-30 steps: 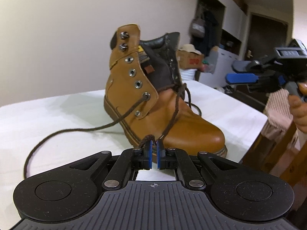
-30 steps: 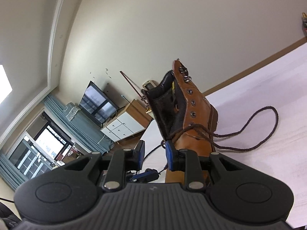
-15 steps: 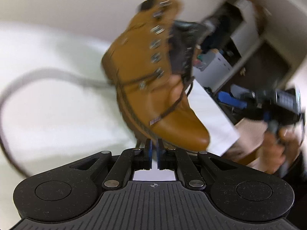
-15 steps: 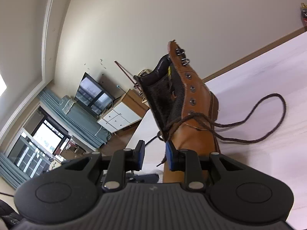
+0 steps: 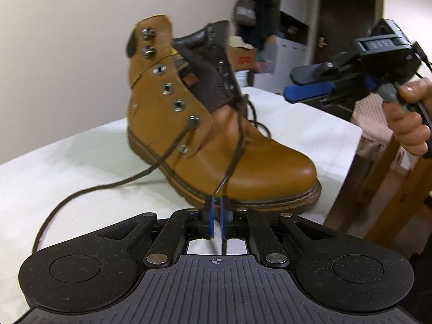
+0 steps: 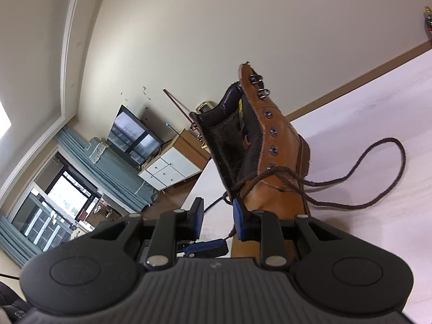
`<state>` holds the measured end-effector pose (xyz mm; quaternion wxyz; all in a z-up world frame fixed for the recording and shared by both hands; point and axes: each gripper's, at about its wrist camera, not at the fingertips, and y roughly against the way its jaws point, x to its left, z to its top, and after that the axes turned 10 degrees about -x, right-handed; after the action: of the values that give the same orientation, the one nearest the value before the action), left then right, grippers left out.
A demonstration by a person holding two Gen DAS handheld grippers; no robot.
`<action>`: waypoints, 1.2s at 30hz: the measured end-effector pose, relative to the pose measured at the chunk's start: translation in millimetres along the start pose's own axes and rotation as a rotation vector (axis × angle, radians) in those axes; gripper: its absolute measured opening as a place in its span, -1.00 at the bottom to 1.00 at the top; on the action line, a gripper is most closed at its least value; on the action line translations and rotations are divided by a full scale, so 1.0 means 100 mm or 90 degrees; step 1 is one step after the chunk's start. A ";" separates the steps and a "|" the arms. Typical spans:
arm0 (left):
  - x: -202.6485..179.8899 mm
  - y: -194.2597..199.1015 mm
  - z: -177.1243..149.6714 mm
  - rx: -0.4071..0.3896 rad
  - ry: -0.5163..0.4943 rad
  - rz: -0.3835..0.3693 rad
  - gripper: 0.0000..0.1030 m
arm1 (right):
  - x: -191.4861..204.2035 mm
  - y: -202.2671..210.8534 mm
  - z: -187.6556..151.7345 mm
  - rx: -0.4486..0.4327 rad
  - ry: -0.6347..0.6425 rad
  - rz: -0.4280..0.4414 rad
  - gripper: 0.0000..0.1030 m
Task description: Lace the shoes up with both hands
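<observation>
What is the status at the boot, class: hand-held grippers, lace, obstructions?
Left hand-held gripper shut on lace end. Right hand-held gripper open, empty, beside boot. Other lace end loose on table. Nothing obstructing.

Boot (image 5: pixel 210 124): I see one tan leather ankle boot with a dark brown padded collar and tongue, standing upright on its sole on the white counter (image 5: pixel 67 167); in my left wrist view the toe points toward 4 o'clock.
Eyelets: a row of metal eyelets runs up the near flap, with two hooks at the top; only the lowest ones carry lace.
Lace (image 5: pixel 113 186): dark brown cord, crossed low over the tongue.
Lace, loose end: leaves a low eyelet and trails across the counter toward 8 o'clock, curling into a loop.
Lace, other end: runs taut from the tongue down toward 6 o'clock.
</observation>
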<state>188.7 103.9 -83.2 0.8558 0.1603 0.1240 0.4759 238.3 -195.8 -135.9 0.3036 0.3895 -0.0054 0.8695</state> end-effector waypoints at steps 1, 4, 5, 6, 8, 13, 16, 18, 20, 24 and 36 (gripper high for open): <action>0.01 -0.01 0.00 -0.002 0.000 -0.003 -0.94 | -0.02 0.00 0.00 0.001 -0.002 -0.003 -0.47; 0.03 -0.01 0.01 -0.007 0.000 0.001 -0.94 | -0.06 -0.03 0.01 0.007 -0.006 -0.007 -0.46; 0.05 -0.01 0.01 -0.010 0.002 0.000 -0.94 | -0.07 -0.04 0.01 0.009 -0.007 -0.008 -0.46; 0.05 0.00 0.01 -0.012 0.002 -0.001 -0.94 | -0.07 -0.04 0.01 0.010 -0.007 -0.008 -0.46; 0.06 0.00 0.02 -0.012 0.001 0.000 -0.94 | -0.08 -0.06 0.01 0.011 -0.008 -0.006 -0.46; 0.09 -0.02 0.02 -0.008 0.001 -0.004 -0.94 | -0.11 -0.08 0.02 0.010 -0.012 -0.006 -0.46; 0.09 -0.02 0.03 -0.012 -0.003 -0.013 -0.94 | -0.11 -0.08 0.02 0.010 -0.013 -0.006 -0.46; 0.08 -0.02 0.04 -0.013 -0.008 -0.023 -0.94 | -0.12 -0.08 0.02 0.011 -0.012 -0.006 -0.46; 0.08 -0.02 0.05 -0.013 -0.015 -0.024 -0.94 | -0.12 -0.08 0.01 0.013 -0.014 -0.007 -0.47; 0.10 -0.02 0.06 -0.014 -0.025 -0.013 -0.94 | -0.13 -0.08 0.01 0.013 -0.015 -0.008 -0.47; 0.09 0.00 0.08 -0.016 -0.056 -0.035 -0.94 | -0.15 -0.08 -0.02 0.013 -0.025 -0.006 -0.46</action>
<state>196.1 110.6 -76.0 0.8751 0.1666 0.0844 0.4464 248.5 -196.7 -148.9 0.3033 0.4094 -0.0006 0.8605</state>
